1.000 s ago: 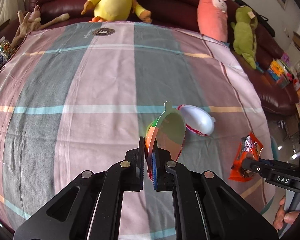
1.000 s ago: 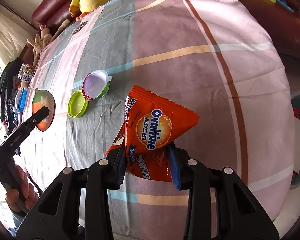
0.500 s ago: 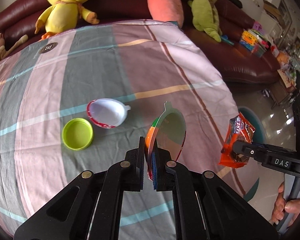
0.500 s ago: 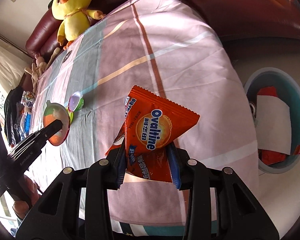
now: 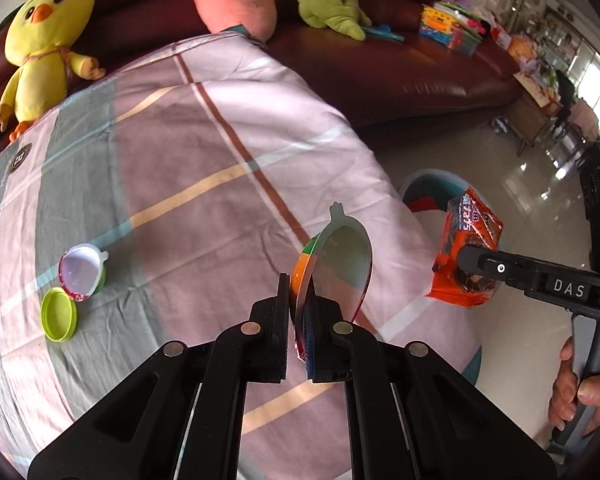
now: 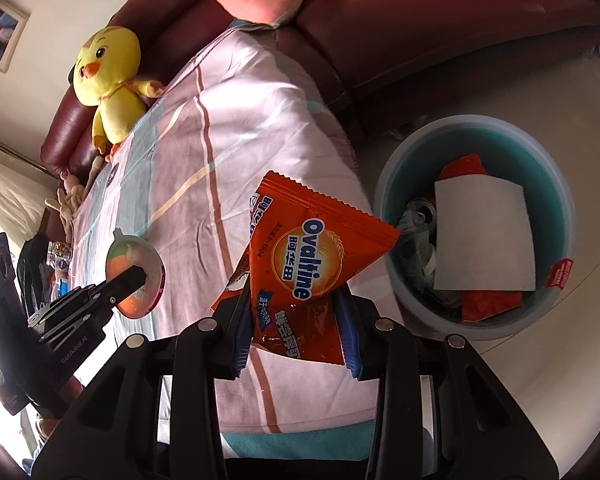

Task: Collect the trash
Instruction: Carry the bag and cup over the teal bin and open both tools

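The left gripper (image 5: 298, 300) is clamped tight on the edge of a round foil lid (image 5: 336, 264), which stands upright on edge between the pads, its printed orange and green face turned to the left and its dull silver back to the right. The right gripper (image 6: 296, 320) is closed narrowly on an orange Ovaltine packet (image 6: 312, 256), whose lower end sits between the blue pads while its upper part juts up above them.

Taking the blue trash bin (image 6: 384, 216) on the floor as landmark: the packet hangs just left of its rim, over the edge of the checked bedsheet (image 5: 172, 184). The lid is farther left, above the sheet. Inside the bin lie a white sheet of paper (image 6: 484, 232), red wrappers and a crushed can (image 6: 420, 216). Well left of the bin, on the sheet, rest a white cup (image 5: 82, 272) and, touching it, a green cap (image 5: 58, 314). A yellow chick plush (image 5: 44, 44) sits on the dark red sofa (image 5: 400, 60) beyond.
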